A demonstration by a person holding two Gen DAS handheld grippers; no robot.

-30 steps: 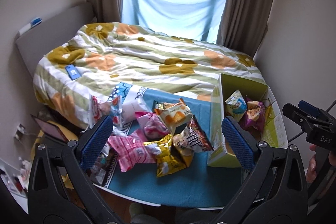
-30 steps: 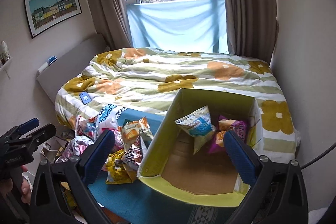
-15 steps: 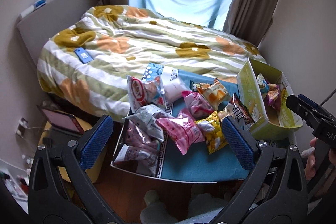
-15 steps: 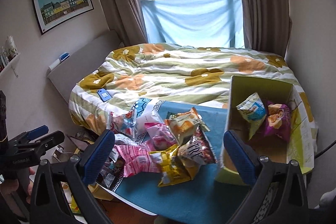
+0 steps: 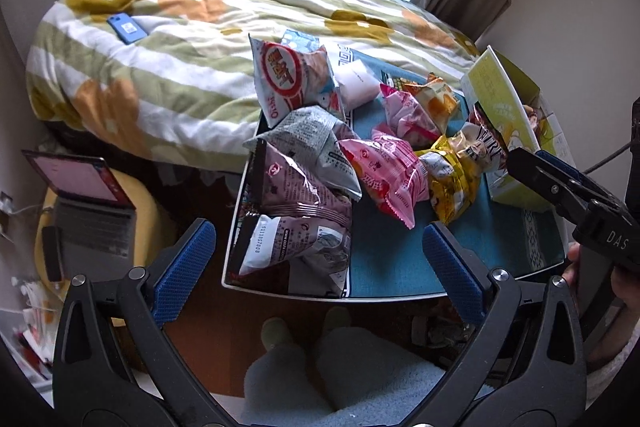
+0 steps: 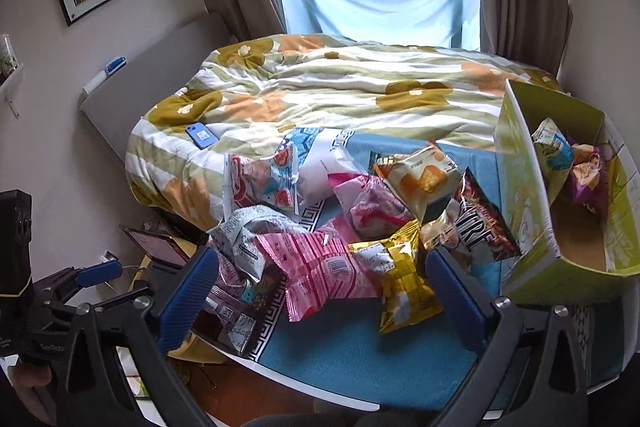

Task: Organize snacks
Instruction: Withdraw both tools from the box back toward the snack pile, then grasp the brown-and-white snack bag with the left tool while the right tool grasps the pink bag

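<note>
Fingers apart; two boxed snacks.

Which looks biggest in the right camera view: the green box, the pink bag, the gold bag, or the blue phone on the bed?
1. Green box, clearly largest.
2. Pink bag.
3. Gold bag, close to the pink one in looks, so that order is unsure.
4. Blue phone, smallest, though it lies farther from the camera.

Left hand-held gripper spread wide, nothing between its blue pads; right hand-held gripper likewise (both held up, touching nothing).
</note>
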